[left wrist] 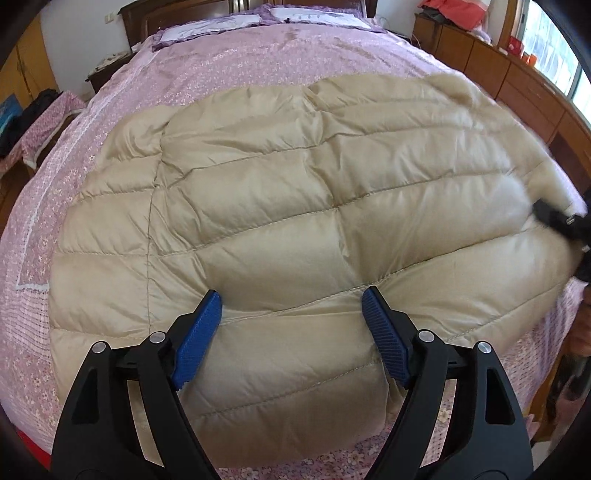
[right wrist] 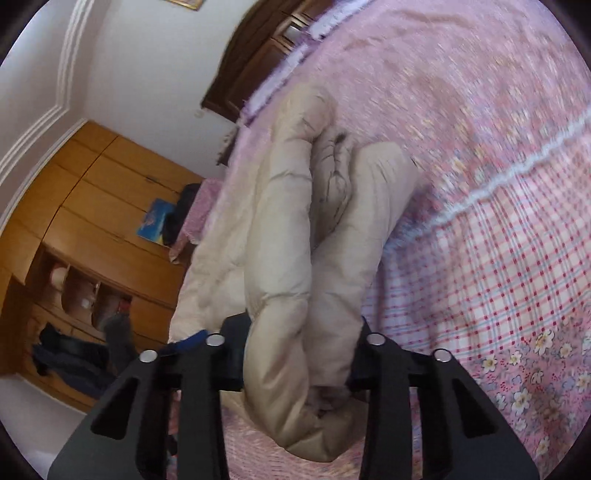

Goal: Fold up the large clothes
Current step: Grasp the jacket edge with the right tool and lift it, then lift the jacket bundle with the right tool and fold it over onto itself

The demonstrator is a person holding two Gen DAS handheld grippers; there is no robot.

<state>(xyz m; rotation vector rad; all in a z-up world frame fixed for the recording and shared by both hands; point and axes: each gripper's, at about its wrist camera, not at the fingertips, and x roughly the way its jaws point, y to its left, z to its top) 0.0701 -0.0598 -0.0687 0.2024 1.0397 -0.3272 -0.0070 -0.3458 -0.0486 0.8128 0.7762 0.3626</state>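
A large beige quilted down coat (left wrist: 295, 206) lies spread on the pink floral bed cover (left wrist: 229, 62). My left gripper (left wrist: 291, 306) is open, its blue pads (left wrist: 201, 332) resting low over the coat's near part with nothing between them. My right gripper (right wrist: 303, 332) is shut on a thick bunched fold of the coat (right wrist: 291, 266), lifting its edge; its fingers are mostly hidden by the fabric. In the left wrist view the right gripper (left wrist: 565, 221) shows blurred at the coat's right edge.
The bed's dark headboard (left wrist: 136, 18) and pillows (left wrist: 207, 26) are at the far end. Wooden cabinets (left wrist: 517, 81) run along the right by a window. A wardrobe (right wrist: 92, 206) with hanging dark clothes (right wrist: 74, 354) stands on the other side.
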